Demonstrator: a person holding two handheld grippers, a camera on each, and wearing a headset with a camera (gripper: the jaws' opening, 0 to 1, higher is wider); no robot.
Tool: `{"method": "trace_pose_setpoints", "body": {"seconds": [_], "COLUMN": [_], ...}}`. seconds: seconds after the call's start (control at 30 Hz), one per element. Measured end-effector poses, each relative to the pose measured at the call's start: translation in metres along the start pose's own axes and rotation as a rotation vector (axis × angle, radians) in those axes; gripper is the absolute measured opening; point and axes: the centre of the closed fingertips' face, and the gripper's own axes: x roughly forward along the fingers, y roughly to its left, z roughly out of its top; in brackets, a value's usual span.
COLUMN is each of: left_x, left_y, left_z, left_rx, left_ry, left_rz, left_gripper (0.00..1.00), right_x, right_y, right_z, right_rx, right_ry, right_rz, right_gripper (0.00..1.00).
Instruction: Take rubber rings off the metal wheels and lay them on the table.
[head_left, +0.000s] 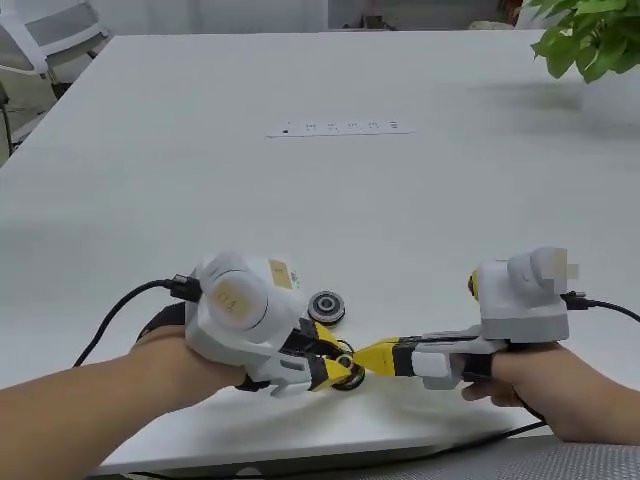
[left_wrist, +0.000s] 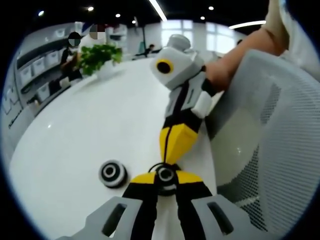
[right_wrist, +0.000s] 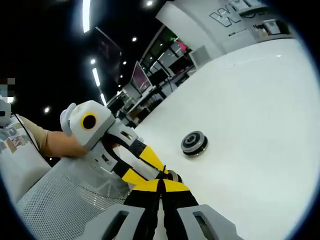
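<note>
A small metal wheel (head_left: 347, 362) (left_wrist: 165, 175) sits between the yellow tips of my left gripper (head_left: 340, 368) (left_wrist: 165, 179), which is shut on it just above the table's near edge. My right gripper (head_left: 368, 356) (right_wrist: 161, 184) meets it tip to tip from the right. Its jaws are closed on the thin black rubber ring (left_wrist: 155, 166) at the wheel's rim. A second wheel (head_left: 327, 307) (left_wrist: 112, 173) (right_wrist: 194, 142) with its black ring on lies flat on the white table (head_left: 320, 200), a little behind the grippers.
A white socket strip (head_left: 340, 127) lies mid-table. A green plant (head_left: 590, 35) stands at the far right corner and an office chair (head_left: 50, 40) at the far left. The table's front edge runs just under the grippers, with a mesh chair (left_wrist: 280, 150) behind it.
</note>
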Motion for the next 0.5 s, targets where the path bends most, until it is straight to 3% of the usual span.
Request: {"method": "trace_pose_setpoints", "body": {"seconds": [0.17,0.5], "left_x": [0.0004,-0.0051], "left_y": [-0.0011,-0.0018], "left_z": [0.0013,0.0069], "left_rx": [-0.049,-0.047], "left_ry": [-0.011,-0.027], "left_rz": [-0.018,-0.017], "left_gripper": [0.16,0.22], "right_x": [-0.0004,-0.0017], "right_y": [-0.0020,-0.0034], "right_z": [-0.0010,0.0017], "right_rx": [-0.009,-0.003], "right_ry": [0.004,-0.010], "right_rz": [-0.005,-0.005], "right_gripper": [0.00,0.00]}}
